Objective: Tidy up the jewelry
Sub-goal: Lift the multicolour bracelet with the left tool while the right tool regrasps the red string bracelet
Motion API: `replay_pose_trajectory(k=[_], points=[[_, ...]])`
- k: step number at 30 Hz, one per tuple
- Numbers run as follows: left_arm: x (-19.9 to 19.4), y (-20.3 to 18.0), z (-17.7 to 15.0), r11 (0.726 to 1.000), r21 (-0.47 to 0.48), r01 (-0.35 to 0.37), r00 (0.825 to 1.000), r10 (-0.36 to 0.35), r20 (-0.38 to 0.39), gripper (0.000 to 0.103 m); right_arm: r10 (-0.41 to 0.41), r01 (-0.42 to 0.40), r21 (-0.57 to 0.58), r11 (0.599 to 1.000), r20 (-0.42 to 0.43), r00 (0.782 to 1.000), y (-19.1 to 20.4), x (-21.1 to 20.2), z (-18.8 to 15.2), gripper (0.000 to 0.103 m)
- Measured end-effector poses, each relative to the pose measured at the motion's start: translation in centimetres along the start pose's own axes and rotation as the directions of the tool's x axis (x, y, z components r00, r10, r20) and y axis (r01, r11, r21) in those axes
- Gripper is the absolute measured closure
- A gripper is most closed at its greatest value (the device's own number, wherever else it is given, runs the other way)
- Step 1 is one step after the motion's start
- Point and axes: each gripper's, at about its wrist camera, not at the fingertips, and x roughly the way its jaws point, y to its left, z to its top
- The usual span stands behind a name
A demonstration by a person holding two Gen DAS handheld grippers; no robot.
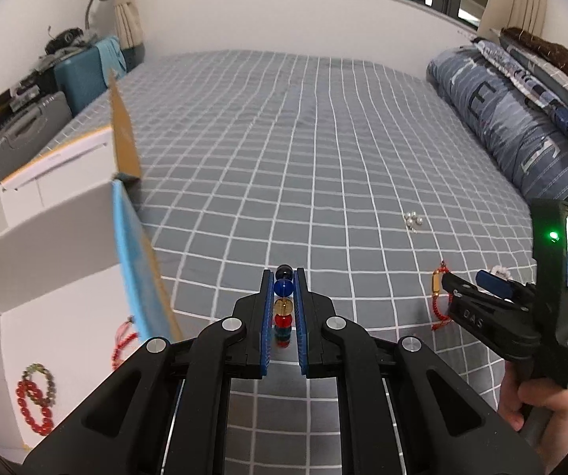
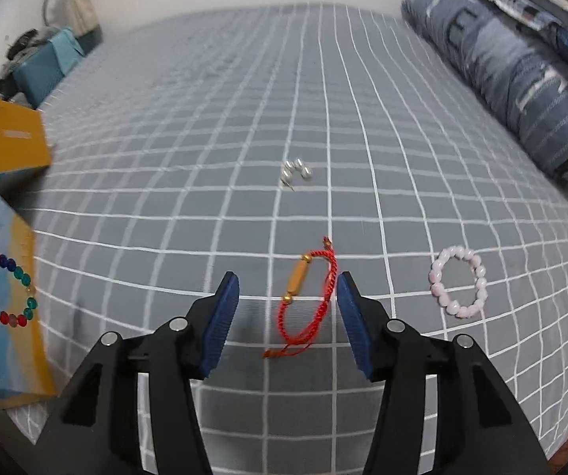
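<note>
Pinching the multicoloured bead bracelet (image 1: 284, 304) edge-on between the nearly closed jaws of the left gripper (image 1: 284, 277), holding it up over the checked bedspread (image 1: 284, 138), just right of the open white box (image 1: 46, 277) and its raised blue-and-yellow lid (image 1: 133, 261). Gripping only a few round, glossy beads between the blue pads (image 1: 266, 316), so probably risking a slip or a roll-out during any quick swing toward the box. Possibly also snagging the hanging loop on the lid's edge, or dropping it short onto the bedspread instead of beside the red bead bracelet (image 1: 32, 407) lying inside. Straddling the red cord bracelet (image 2: 307, 297) with the widely spread jaws of the right gripper (image 2: 288, 289), apparently not yet touching it. Risking, on closing, catching only the thin cord and letting the gold tube swing free, or pinching bedspread fabric along with it. Leaving the pink bead bracelet (image 2: 460, 283) near on the right and the pearl earrings (image 2: 296, 170) farther off, seemingly out of harm's way.
</note>
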Motion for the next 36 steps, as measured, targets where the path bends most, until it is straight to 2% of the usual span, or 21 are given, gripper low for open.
replay_pose_trajectory(k=[6, 10, 12, 13, 14, 16, 23, 36], points=[[1.4, -0.8, -0.1, 1.000, 0.018, 0.004, 1.000, -0.003, -0.021, 0.094, -0.003, 0.004, 0.014, 1.000, -0.070, 0.998, -0.6, 3.7, -0.2, 0.054], [1.8, -1.0, -0.1, 1.000, 0.023, -0.003, 1.000, 0.004, -0.029, 0.094, 0.002, -0.001, 0.023, 1.000, -0.082, 0.997, -0.8, 4.9, -0.3, 0.054], [2.0, -1.0, -0.2, 1.000, 0.026, -0.007, 0.999, 0.008, -0.032, 0.094, 0.004, 0.000, 0.037, 0.999, -0.090, 0.996, -1.1, 5.5, -0.3, 0.060], [2.1, -1.0, -0.2, 1.000, 0.026, -0.008, 0.999, 0.009, -0.033, 0.094, 0.004, 0.000, 0.045, 0.999, -0.091, 0.996, -1.4, 5.5, -0.5, 0.068], [2.1, -1.0, -0.3, 1.000, 0.026, -0.009, 0.999, 0.010, -0.033, 0.094, 0.004, 0.000, 0.049, 0.999, -0.091, 0.996, -1.3, 5.5, -0.6, 0.079], [2.0, -1.0, -0.2, 1.000, 0.026, -0.010, 0.999, 0.011, -0.031, 0.094, 0.015, -0.010, 0.055, 0.998, -0.095, 0.995, -1.5, 5.4, -0.6, 0.093], [2.0, -0.6, -0.2, 1.000, 0.020, -0.014, 0.999, 0.015, -0.029, 0.094, 0.021, -0.015, 0.075, 0.997, -0.079, 0.997, -1.5, 5.4, -0.3, 0.095], [1.3, -0.1, -0.2, 1.000, 0.017, -0.023, 1.000, 0.023, -0.011, 0.094, 0.010, -0.009, 0.058, 0.998, 0.000, 1.000, -0.7, 2.0, -0.2, 0.096]])
